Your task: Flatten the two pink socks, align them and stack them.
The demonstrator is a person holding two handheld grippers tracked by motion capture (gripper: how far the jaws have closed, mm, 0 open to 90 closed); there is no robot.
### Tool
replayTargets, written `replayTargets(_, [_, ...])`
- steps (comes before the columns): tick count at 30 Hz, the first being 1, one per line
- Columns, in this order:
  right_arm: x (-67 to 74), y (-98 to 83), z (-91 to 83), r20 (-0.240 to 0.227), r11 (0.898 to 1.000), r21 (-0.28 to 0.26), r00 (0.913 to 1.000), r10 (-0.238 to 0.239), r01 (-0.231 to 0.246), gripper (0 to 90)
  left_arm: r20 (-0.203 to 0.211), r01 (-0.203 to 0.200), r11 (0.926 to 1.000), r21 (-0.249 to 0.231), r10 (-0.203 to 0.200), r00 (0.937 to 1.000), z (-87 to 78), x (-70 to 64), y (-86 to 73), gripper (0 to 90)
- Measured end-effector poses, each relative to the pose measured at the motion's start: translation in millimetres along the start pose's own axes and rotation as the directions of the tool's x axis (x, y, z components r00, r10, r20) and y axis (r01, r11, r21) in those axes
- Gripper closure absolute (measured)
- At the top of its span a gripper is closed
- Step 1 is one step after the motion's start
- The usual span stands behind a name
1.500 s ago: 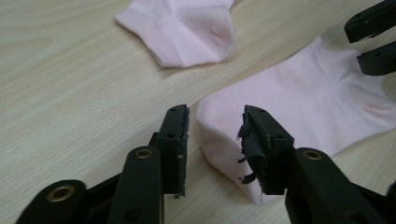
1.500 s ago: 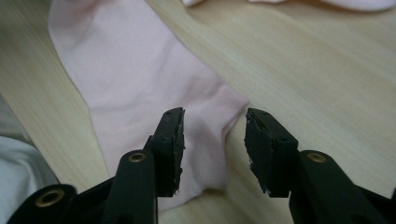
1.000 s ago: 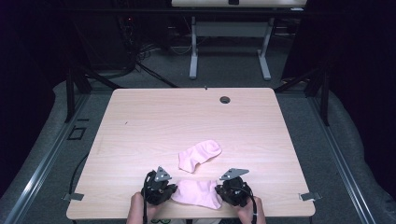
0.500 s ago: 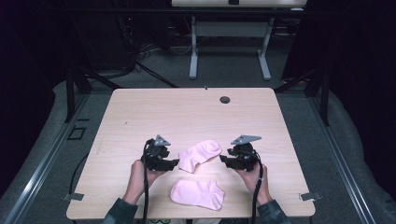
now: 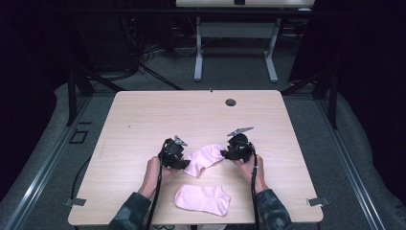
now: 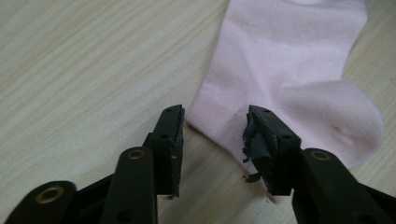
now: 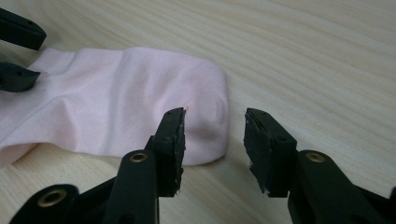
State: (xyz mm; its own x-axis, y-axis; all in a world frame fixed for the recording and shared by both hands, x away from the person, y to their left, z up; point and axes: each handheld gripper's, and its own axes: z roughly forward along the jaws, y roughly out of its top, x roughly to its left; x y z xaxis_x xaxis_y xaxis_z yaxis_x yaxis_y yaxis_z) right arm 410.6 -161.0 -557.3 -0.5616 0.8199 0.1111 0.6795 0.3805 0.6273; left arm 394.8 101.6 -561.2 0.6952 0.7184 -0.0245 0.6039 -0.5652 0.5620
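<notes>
While both claws stand open, jaws just closing, the left claw [image 6: 214, 135] straddles the sock [image 5: 203, 160] cuff and the right claw [image 7: 214, 135] its toe. Pinching shallowly could let the fabric slip onto the bench [image 5: 143, 120].

The high view looks forward and down from above the person's side onto the pale wooden table [image 5: 143, 120], from well back. Each gripper view looks along its own black jaws, close to the tabletop. All three views share the upper pink cotton sock [image 5: 203, 160] [image 6: 289, 60] [image 7: 126, 93].
</notes>
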Motion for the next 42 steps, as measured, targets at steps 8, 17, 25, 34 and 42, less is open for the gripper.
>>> replayTargets(8, [7.1, -2.8, 4.6, 0.005, 1.000, 0.014, 0.9999, -0.016, 0.016, 77.1, 0.012, -0.015, 0.9999, 0.003, 0.015, 0.9998, 0.9, -4.8, 0.5, 73.3])
replayTargets(17, [7.9, -8.7, 6.7, 0.019, 0.999, 0.019, 0.9994, -0.028, 0.028, 90.0, 0.007, -0.017, 0.9998, 0.009, 0.017, 0.9998, 0.6, -7.4, 1.9, 85.9])
replayTargets(25, [4.3, 7.6, -7.1, 0.055, 0.998, -0.031, 0.9975, -0.045, 0.047, 90.0, 0.096, 0.079, 0.9952, -0.058, -0.074, 0.9926, -13.6, -2.2, -5.0, 86.5])
replayTargets(34, [6.7, 35.8, 4.0, 0.022, 0.995, -0.002, 0.9952, -0.095, 0.095, 78.7, 0.100, 0.078, 0.9947, -0.067, -0.071, 0.9925, -23.9, -5.3, -1.8, 86.0])
replayTargets(42, [0.2, 21.4, 20.2, -0.021, 0.997, 0.046, 0.9981, -0.058, 0.059, 69.0, 0.112, 0.100, 0.9934, -0.056, -0.093, 0.9894, -17.3, -2.4, -6.9, 85.2])
